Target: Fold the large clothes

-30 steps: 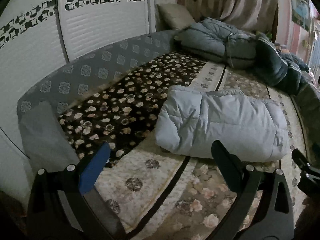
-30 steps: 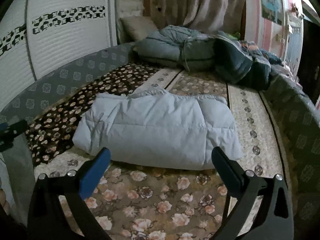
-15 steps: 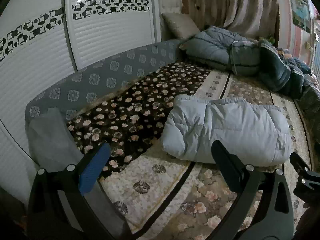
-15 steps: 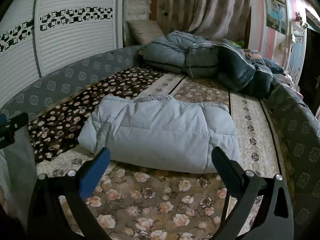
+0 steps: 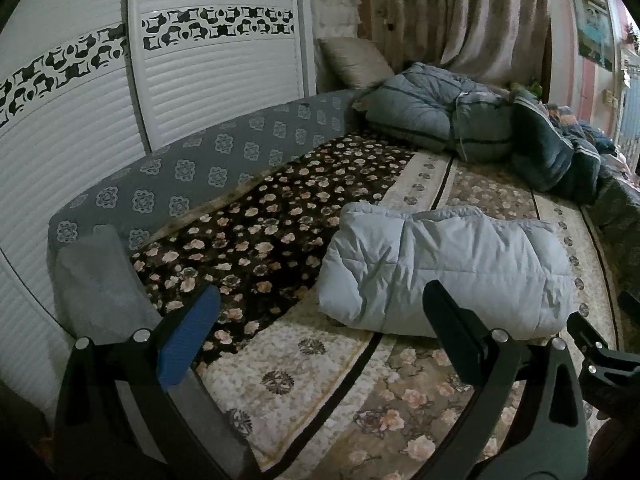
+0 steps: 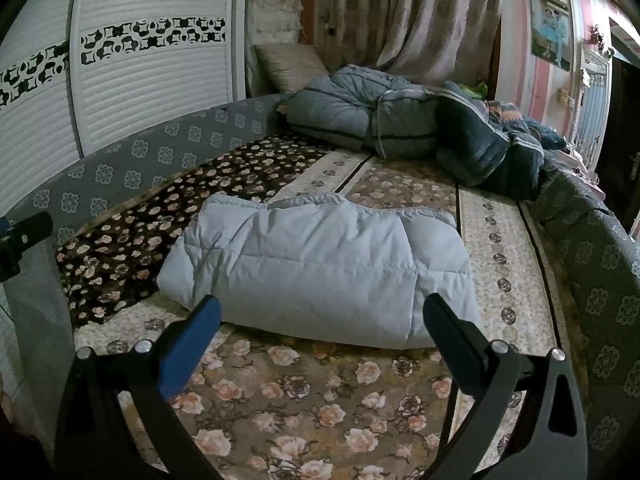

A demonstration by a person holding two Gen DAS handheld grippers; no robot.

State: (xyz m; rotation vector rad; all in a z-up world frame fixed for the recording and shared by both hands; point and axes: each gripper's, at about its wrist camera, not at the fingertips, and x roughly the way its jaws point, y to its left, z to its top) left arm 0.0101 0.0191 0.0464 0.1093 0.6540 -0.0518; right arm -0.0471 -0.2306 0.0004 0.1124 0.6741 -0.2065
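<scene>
Your bed (image 6: 312,392) spreads wide under its floral covers, hemmed by a grey patterned border (image 5: 192,176) along the left and another (image 6: 600,280) on the right. Heaped bedding (image 6: 400,120) blocks the far end. The folded pale blue jacket (image 6: 320,268) lies mid-bed, bare cover all round it. Your left gripper (image 5: 320,316) and right gripper (image 6: 320,320) hover short of it, fingers spread apart, empty.

Dim, bluish, fisheye-warped, dark corners

no readable text, labels or numbers
</scene>
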